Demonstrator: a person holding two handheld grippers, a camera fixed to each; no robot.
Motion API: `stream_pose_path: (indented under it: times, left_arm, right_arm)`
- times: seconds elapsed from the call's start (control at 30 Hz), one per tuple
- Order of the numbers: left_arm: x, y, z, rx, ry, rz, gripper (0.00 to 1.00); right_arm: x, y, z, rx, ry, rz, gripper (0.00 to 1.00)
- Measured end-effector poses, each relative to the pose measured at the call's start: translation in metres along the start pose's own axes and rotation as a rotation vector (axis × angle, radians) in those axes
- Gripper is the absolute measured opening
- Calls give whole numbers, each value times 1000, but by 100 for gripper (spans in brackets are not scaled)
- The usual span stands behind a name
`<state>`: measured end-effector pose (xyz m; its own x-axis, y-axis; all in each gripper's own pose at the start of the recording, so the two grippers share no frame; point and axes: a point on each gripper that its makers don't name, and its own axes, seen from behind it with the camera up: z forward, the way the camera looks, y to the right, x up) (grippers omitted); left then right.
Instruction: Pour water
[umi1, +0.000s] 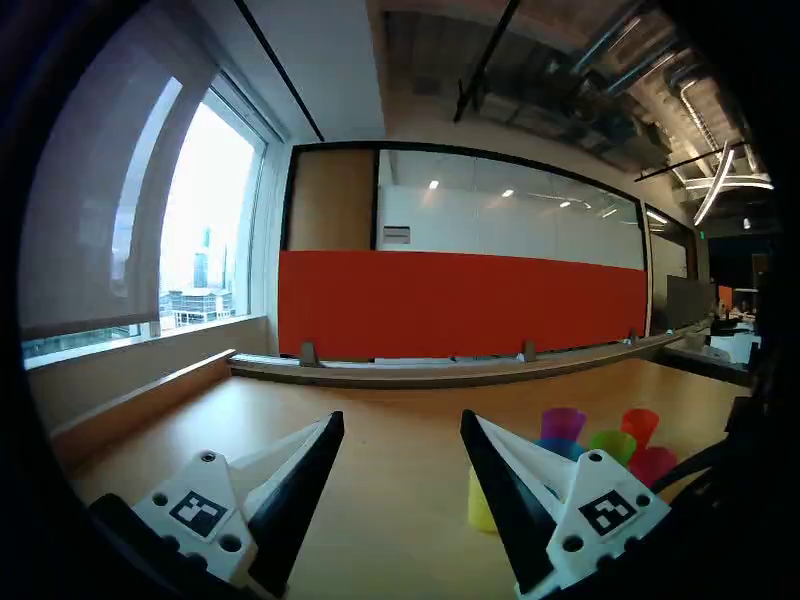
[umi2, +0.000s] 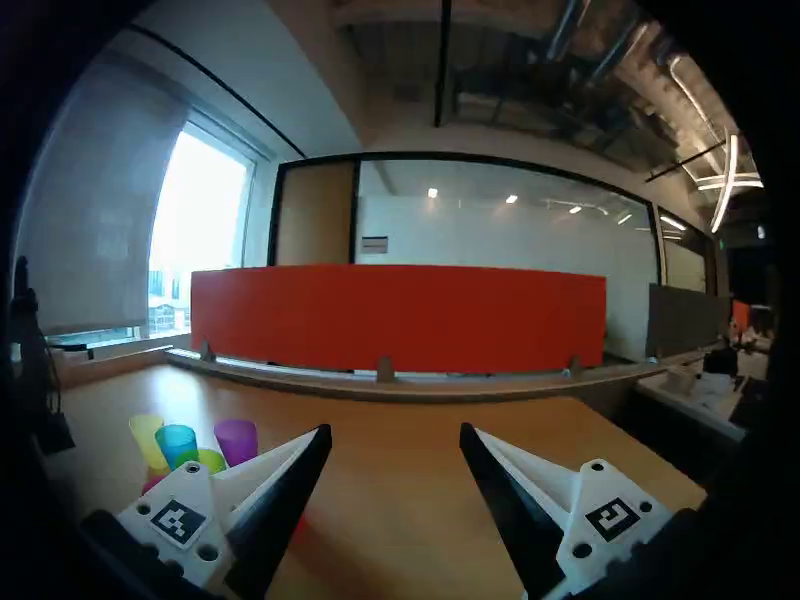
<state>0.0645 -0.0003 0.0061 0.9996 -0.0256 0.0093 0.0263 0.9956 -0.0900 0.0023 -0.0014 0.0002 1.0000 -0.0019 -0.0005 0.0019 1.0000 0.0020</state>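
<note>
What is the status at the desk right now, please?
Left gripper open, empty. Right gripper open, empty. Coloured cups clustered on desk, untouched. No obstruction seen.

White tool (umi1: 400, 416) — black fingers (umi1: 300, 480), square markers (umi1: 197, 512)

Past my jaws I see the wooden table (umi1: 400, 420), an orange partition (umi1: 460, 305) beyond, a bright window (umi1: 205, 230) left of them, pipes (umi1: 620, 60) overhead.

Your left gripper (umi1: 400, 420) hangs above the desk (umi1: 400, 520), jaws spread wide, gripping nothing; your right gripper (umi2: 393, 432) likewise, seemingly level, facing the desk's far edge.
</note>
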Motion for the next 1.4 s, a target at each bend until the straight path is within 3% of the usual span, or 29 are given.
stream_pose_path:
  times: [0.4, 0.97, 1.4]
  left_arm:
    - [47, -3, 7, -70, -31, 61, 86]
    - [121, 15, 8, -177, 15, 80, 86]
    - [125, 35, 17, -274, -9, 83, 86]
  right_arm:
    - [59, -25, 6, 64, 23, -53, 99]
    - [98, -35, 14, 134, -6, -8, 99]
    - [96, -47, 18, 229, -42, -7, 99]
